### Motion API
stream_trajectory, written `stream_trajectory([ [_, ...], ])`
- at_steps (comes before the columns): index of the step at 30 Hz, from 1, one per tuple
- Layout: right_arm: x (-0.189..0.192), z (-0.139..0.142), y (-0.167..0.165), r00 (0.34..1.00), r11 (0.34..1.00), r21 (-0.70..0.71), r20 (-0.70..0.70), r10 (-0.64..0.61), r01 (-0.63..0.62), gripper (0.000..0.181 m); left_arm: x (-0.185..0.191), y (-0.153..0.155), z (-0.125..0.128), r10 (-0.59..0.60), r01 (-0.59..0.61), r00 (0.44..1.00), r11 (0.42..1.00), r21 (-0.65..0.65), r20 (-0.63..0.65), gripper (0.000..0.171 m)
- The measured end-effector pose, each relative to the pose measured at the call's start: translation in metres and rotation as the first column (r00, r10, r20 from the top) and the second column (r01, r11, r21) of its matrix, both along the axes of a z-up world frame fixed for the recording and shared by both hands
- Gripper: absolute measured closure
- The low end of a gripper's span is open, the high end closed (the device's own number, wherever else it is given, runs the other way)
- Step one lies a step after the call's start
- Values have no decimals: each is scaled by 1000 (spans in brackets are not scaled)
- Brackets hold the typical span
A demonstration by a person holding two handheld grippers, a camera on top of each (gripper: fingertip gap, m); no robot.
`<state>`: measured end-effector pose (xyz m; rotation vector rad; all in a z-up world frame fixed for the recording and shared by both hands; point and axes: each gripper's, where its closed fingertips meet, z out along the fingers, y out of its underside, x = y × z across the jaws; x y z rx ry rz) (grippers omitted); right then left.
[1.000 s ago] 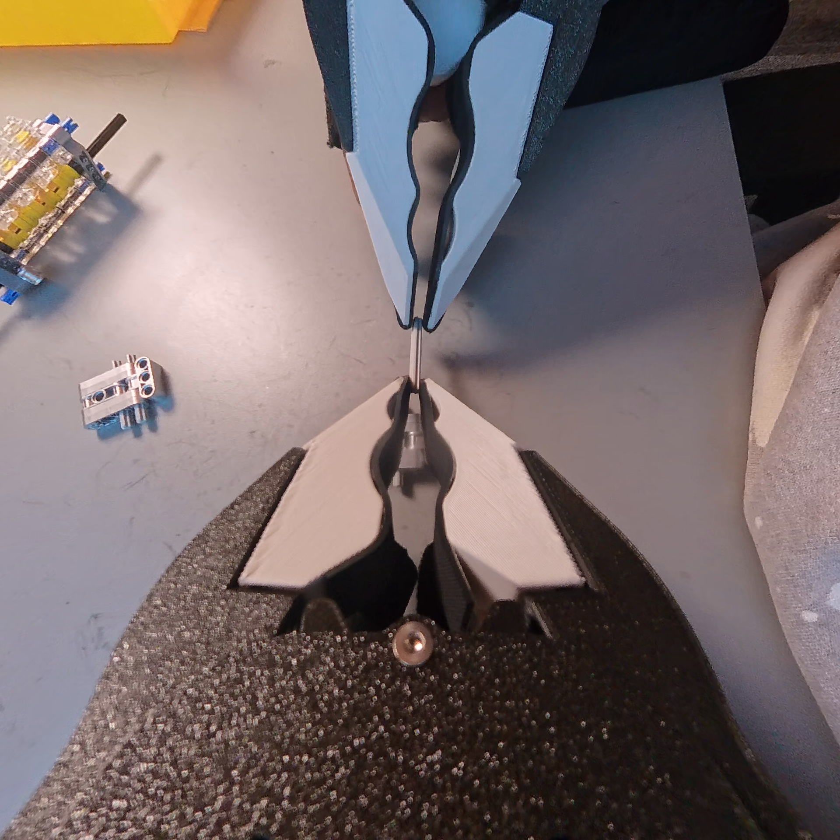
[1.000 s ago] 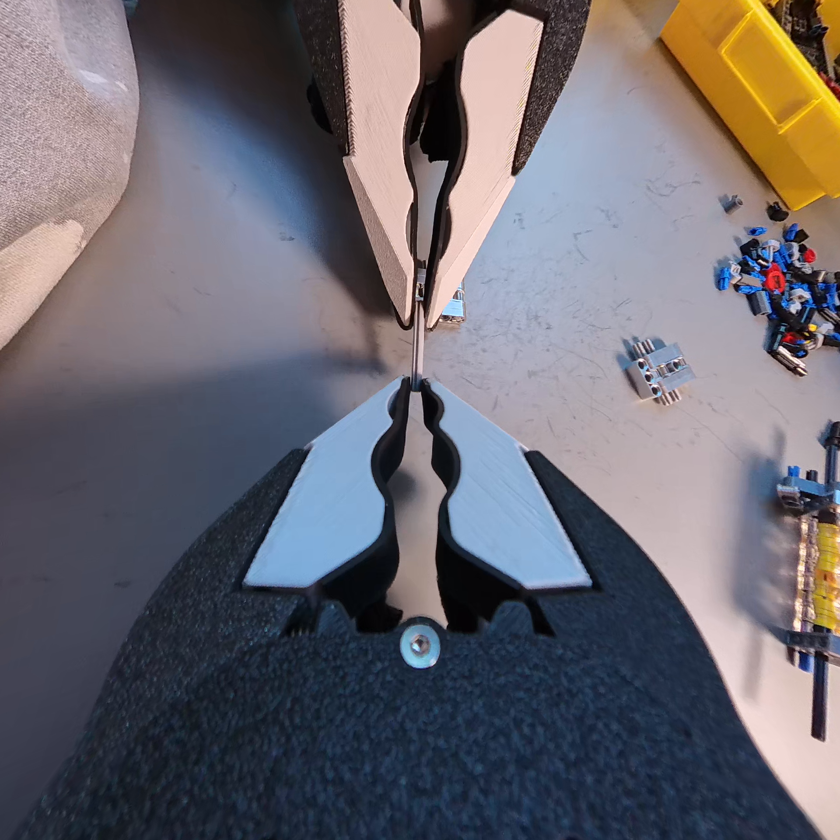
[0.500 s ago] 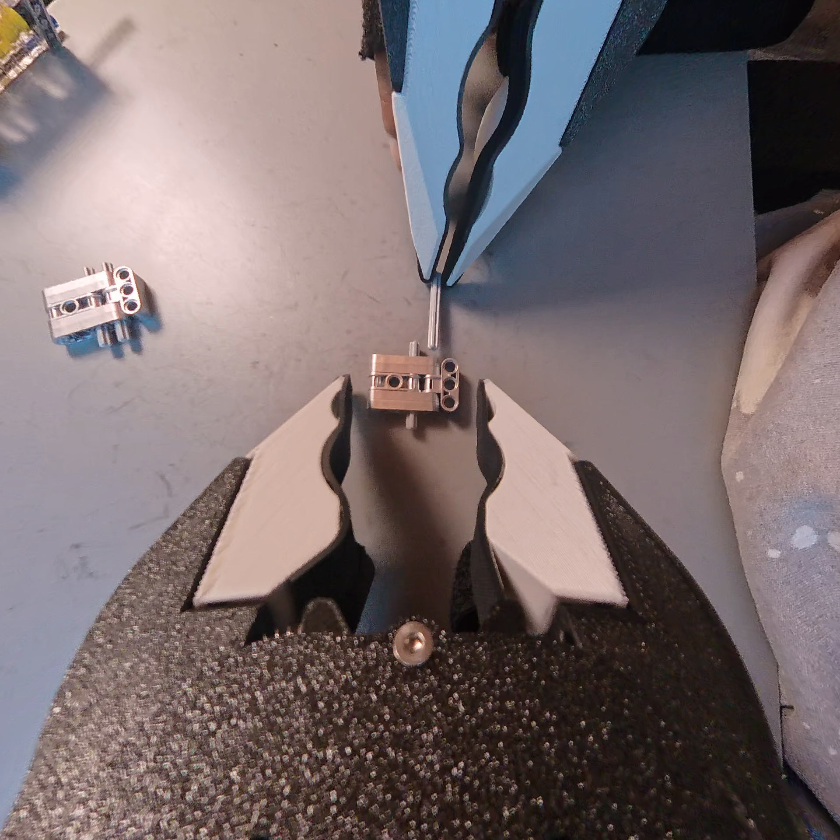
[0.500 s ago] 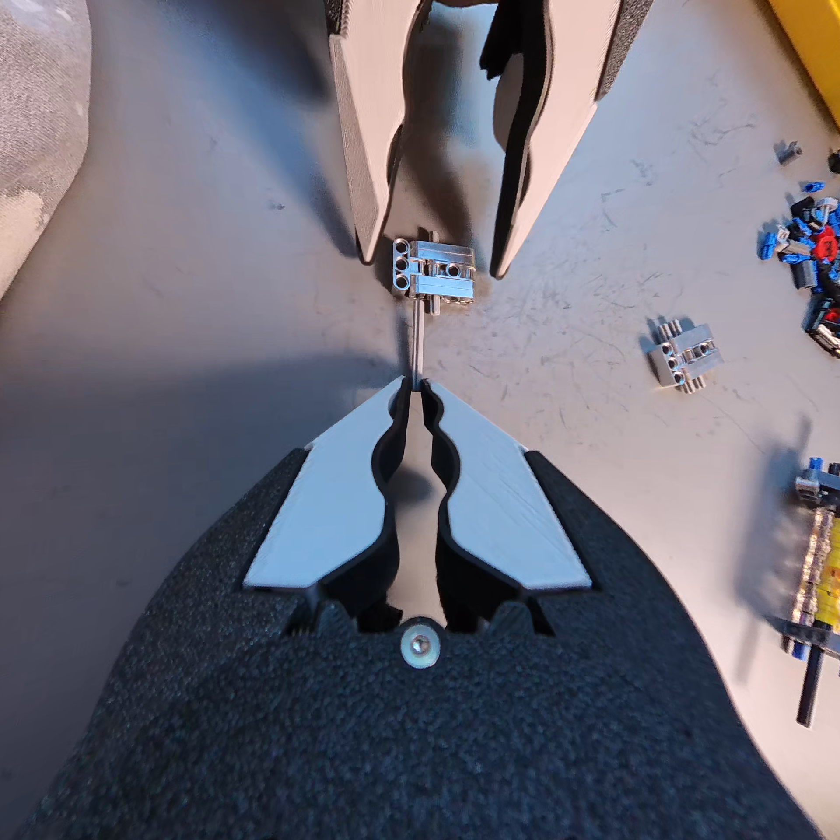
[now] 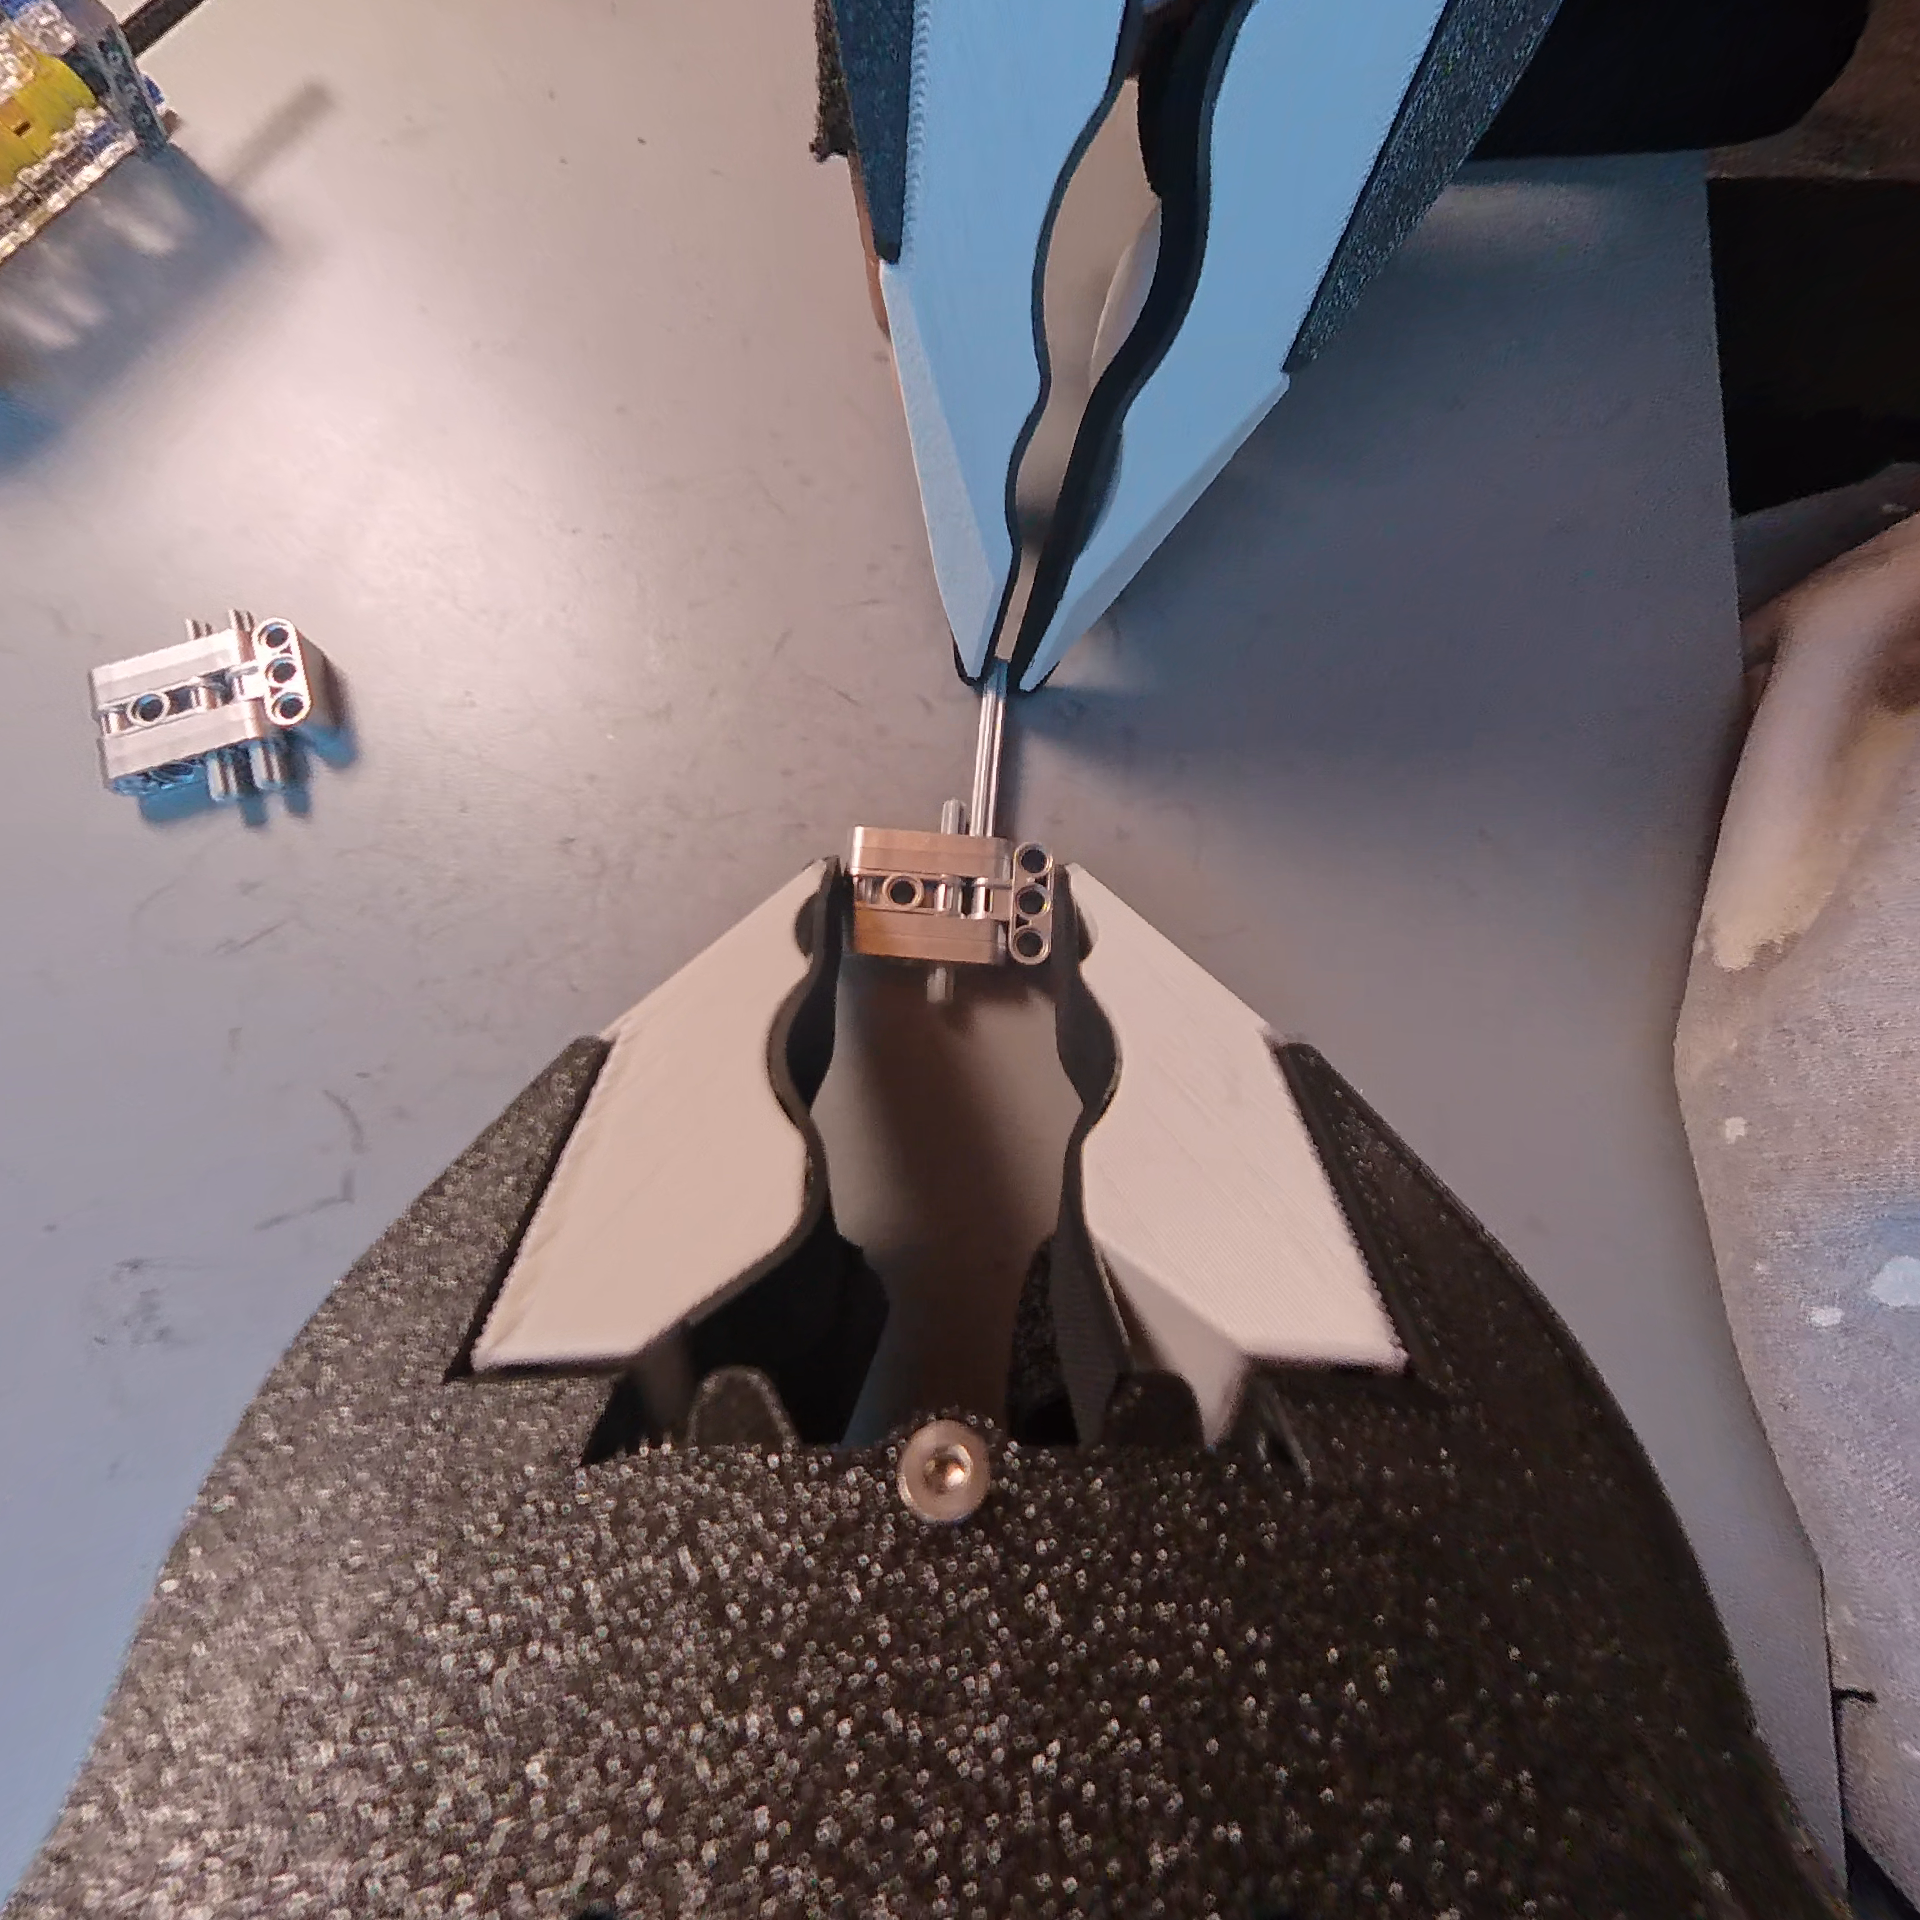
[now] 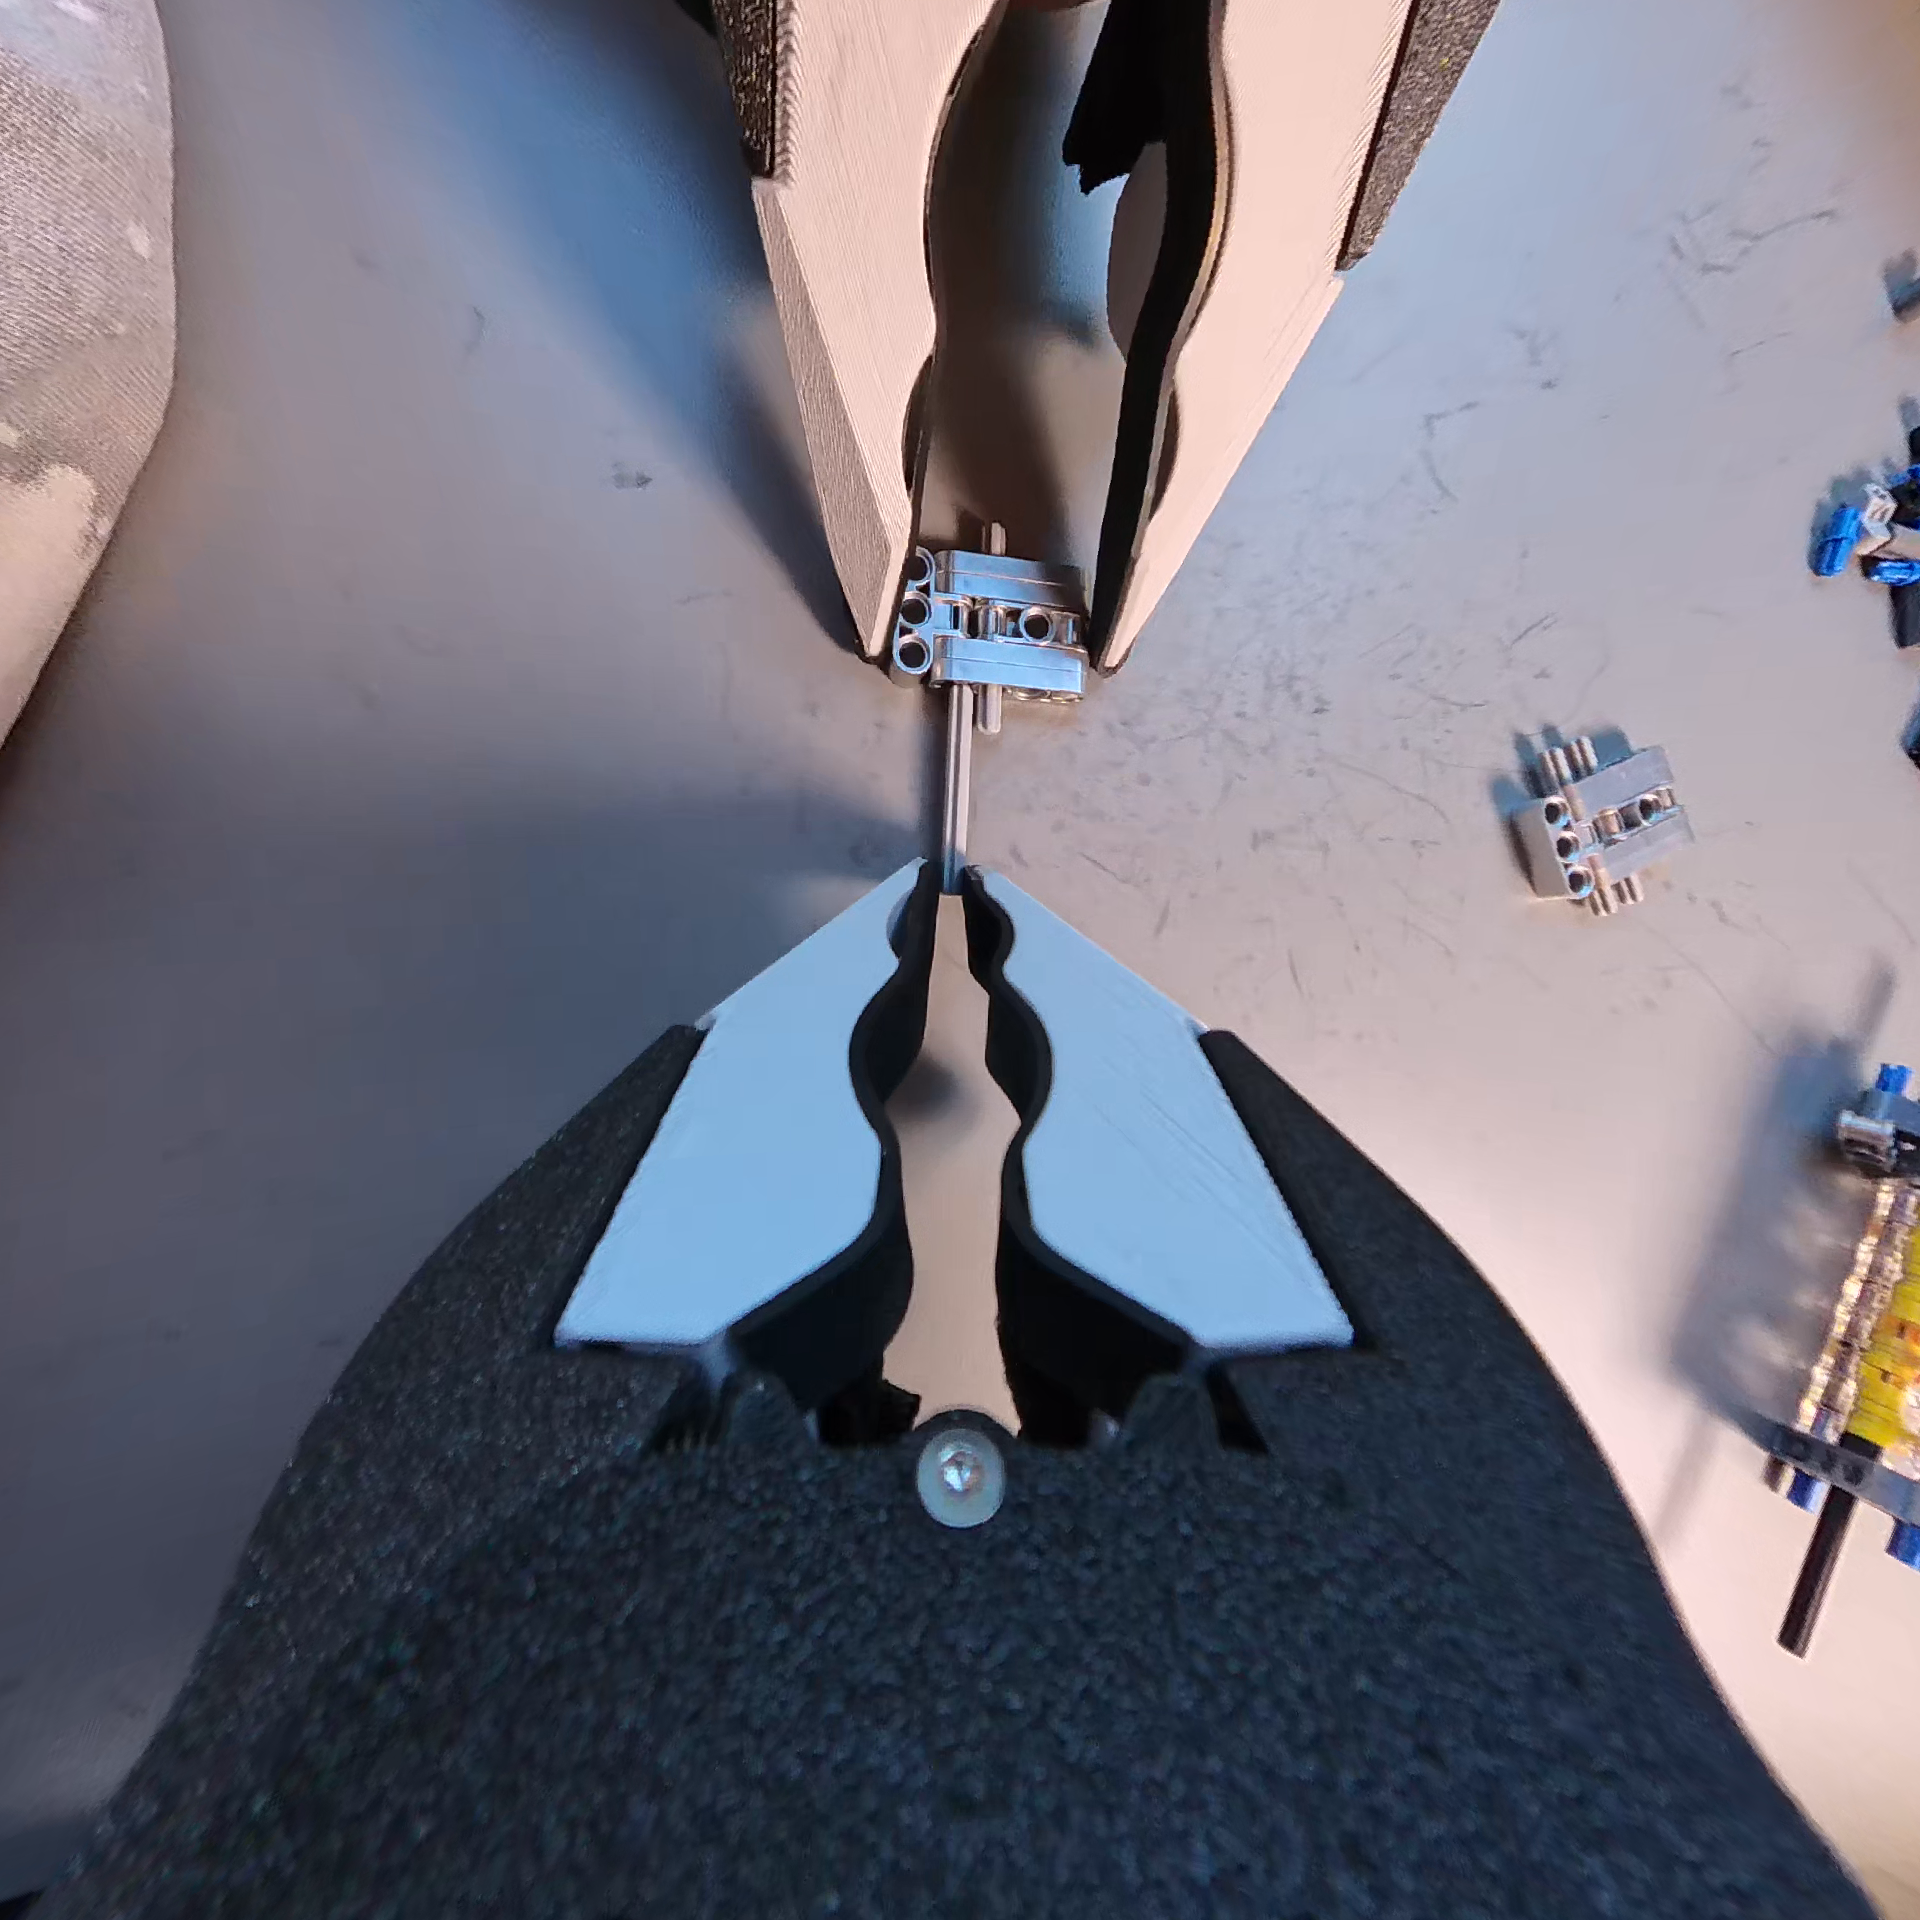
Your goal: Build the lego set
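Here: left gripper [image 5: 951, 899] pinches ridged grey block [image 5: 954, 896]; right gripper [image 6: 948, 871] clamps thin metal rod [image 6: 954, 790] entering block.

No text, label, brand, number or sign can be read on any thing that is shown in the two views.

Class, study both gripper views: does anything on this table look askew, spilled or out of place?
Little stands out. Small blue, black and red pieces lie scattered loose at the table's right edge. The thin axle from the grey block runs straight. A second grey block lies tilted, alone.
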<state>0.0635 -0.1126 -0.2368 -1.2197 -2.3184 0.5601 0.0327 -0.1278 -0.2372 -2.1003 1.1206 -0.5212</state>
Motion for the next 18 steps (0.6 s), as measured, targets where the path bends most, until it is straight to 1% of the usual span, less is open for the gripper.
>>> stream_trajectory([
  [16,0,0,-2,1000,1000,7,2,-5,5,179,-1,2,0,17,-18,1000,1000,4,12,133],
  [18,0,0,-2,1000,1000,9,0,-4,4,179,0,1,1,15,-15,1000,1000,1,14,131],
])
